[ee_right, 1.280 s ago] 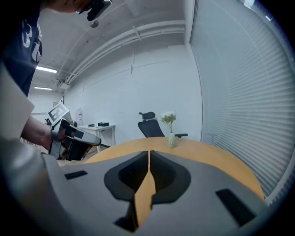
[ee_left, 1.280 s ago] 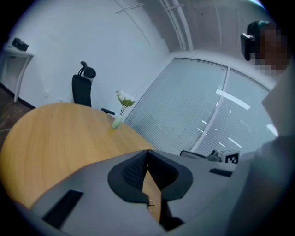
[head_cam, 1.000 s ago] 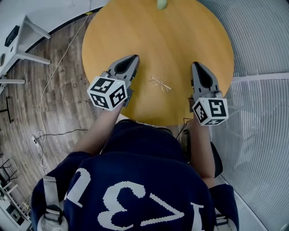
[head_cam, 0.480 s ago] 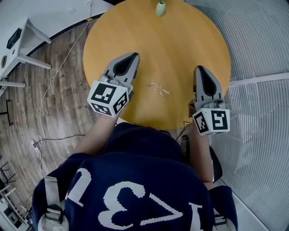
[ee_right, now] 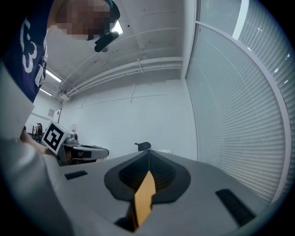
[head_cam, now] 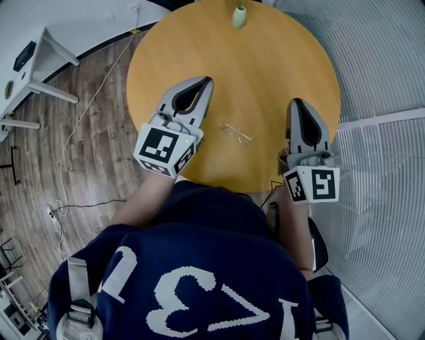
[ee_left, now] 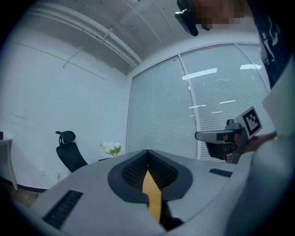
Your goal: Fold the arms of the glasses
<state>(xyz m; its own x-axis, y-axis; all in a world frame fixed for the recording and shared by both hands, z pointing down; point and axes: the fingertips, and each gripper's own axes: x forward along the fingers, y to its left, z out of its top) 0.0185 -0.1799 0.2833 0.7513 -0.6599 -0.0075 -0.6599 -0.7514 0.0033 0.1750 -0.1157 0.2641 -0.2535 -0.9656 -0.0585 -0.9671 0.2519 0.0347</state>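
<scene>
Round wooden table (head_cam: 265, 80) — glasses (head_cam: 237, 132), pale-green object (head_cam: 238, 16) on it.

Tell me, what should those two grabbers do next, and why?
Probably open the left gripper and lower it toward the glasses: both it and the right gripper are shut, empty and apart from the glasses, which lie on the table between them.

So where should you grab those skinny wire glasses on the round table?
Probably at one outer end of the frame, coming down from above. The thin wire glasses lie flat on the round wooden table, so a sideways pinch would find little to hold. Which bit is arm or lens is too small to tell.
</scene>
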